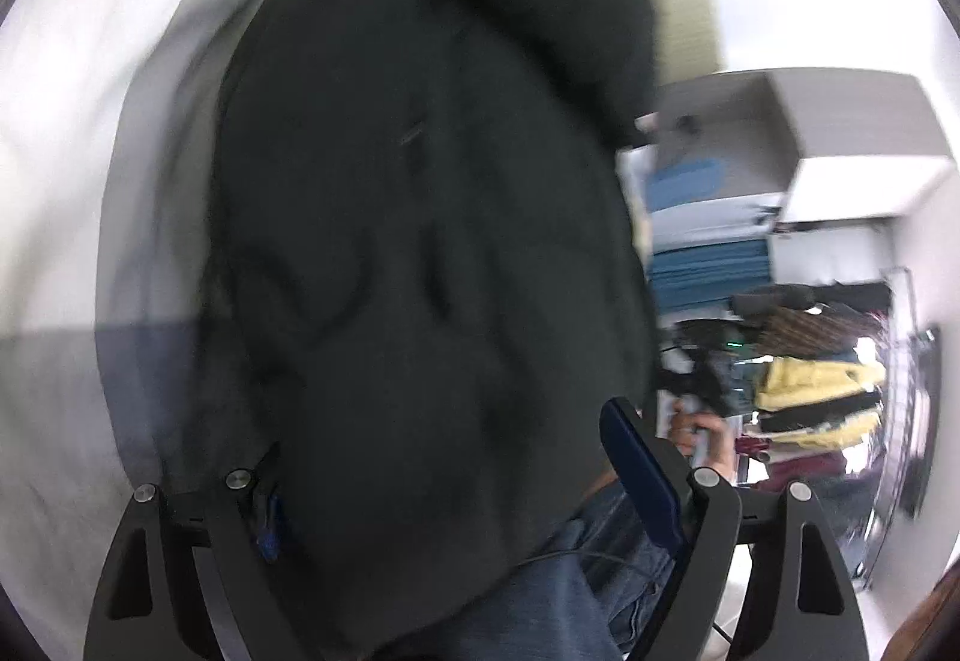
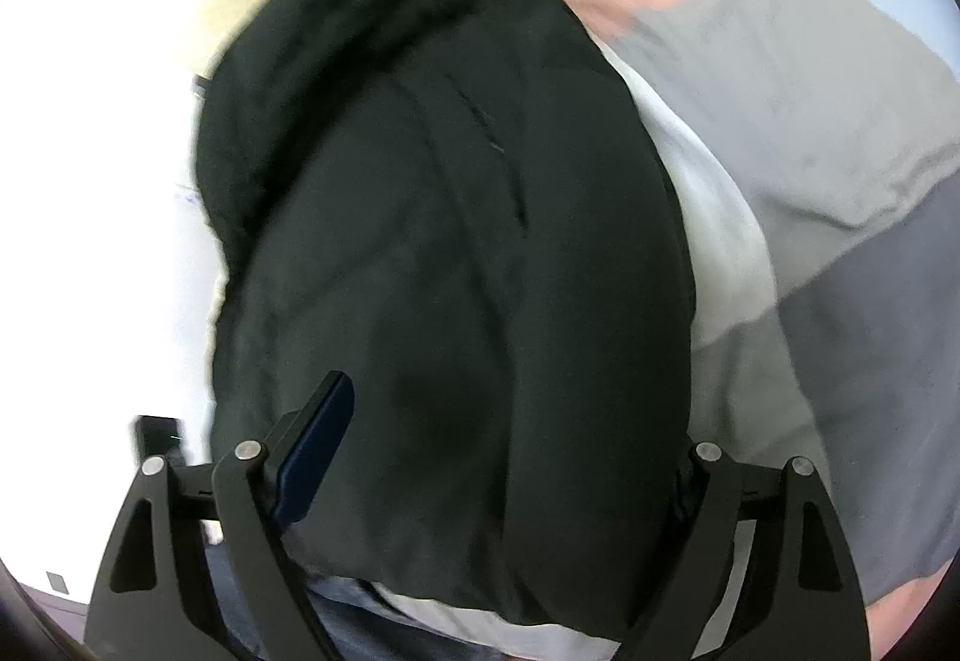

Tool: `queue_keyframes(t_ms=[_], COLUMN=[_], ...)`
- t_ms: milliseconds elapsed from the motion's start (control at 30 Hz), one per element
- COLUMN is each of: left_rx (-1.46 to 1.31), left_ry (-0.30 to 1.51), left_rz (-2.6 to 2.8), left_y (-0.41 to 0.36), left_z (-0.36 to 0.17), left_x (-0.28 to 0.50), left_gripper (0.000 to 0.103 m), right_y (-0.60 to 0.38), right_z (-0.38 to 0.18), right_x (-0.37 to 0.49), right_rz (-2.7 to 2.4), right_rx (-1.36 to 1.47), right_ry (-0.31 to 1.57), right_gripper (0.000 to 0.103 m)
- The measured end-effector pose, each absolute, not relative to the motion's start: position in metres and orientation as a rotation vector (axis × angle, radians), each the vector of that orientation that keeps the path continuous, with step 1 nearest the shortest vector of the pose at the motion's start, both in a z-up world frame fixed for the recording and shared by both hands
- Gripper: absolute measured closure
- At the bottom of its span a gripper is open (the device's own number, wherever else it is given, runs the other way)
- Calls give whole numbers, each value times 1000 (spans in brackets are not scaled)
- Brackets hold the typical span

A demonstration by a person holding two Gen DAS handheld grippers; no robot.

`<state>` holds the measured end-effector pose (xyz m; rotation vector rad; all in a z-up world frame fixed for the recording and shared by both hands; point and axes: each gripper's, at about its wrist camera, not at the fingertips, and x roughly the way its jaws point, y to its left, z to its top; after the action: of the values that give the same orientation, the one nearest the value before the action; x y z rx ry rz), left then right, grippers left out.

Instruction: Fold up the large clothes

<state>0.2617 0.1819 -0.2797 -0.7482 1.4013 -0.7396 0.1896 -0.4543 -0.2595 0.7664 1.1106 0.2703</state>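
A large dark green-black garment (image 1: 420,241) fills both views, bunched into a thick bundle with a fuzzy collar at the top; it also shows in the right wrist view (image 2: 450,271). My left gripper (image 1: 456,487) has its jaws wide apart with the bundle lying between them; the right pad (image 1: 639,472) shows, the left one is mostly covered by cloth. My right gripper (image 2: 498,457) is likewise spread wide around the bundle; its left pad (image 2: 315,457) shows, the right finger is hidden behind fabric. Both views are motion-blurred.
A bed cover (image 2: 810,150) with grey, white and pink blocks lies behind the garment. In the left wrist view a clothes rack (image 1: 828,391) with yellow and dark clothes, folded blue fabric (image 1: 708,271), and the person's jeans (image 1: 588,589) show at right.
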Motion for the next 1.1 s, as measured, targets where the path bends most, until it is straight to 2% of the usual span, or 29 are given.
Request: queue_keyframes(t_ms=[133, 267, 433, 467, 533, 567, 600, 633, 700, 733, 800, 867, 967, 1100], left_rx=[-752, -703, -678, -691, -721, -710, -687, -672, -681, -694, -758, -816, -843, -811], left_ry=[1486, 1488, 1479, 1479, 1477, 1469, 1458, 1451, 1446, 1448, 1444, 1423, 1373, 1280], left_rz=[-636, -660, -704, -686, -660, -654, -643, -628, -575, -535, -470, -430, -409, -409], left_y=[182, 165, 138, 137, 131, 126, 125, 123, 126, 128, 138, 154, 165, 174], left_z=[-295, -281, -257, -257, -253, -249, -246, -242, -242, -244, -248, -251, -242, -207], left_x=[273, 275, 274, 274, 269, 268, 263, 262, 260, 258, 256, 250, 244, 236], left_gripper=[17, 18, 19, 19, 19, 19, 20, 22, 44, 49, 70, 80, 90, 95], right_y=[-452, -467, -458, -459, -470, -476, -479, -481, -480, -476, -475, -474, -474, -482], right_z=[-265, -294, -291, -289, -282, -280, -280, -280, -280, -279, -271, -261, -252, -240], right_x=[192, 197, 200, 198, 193, 190, 188, 187, 185, 186, 184, 181, 174, 166], right_rz=[261, 171, 237, 286, 339, 340, 338, 331, 327, 325, 318, 310, 312, 336], right_rx=[739, 765, 766, 827, 942, 980, 994, 991, 966, 956, 923, 883, 894, 923], right_ry=[1161, 1262, 1250, 1212, 1119, 1087, 1078, 1078, 1081, 1076, 1051, 1002, 941, 860], right_gripper=[17, 18, 18, 22, 43, 59, 69, 74, 84, 85, 87, 88, 90, 94])
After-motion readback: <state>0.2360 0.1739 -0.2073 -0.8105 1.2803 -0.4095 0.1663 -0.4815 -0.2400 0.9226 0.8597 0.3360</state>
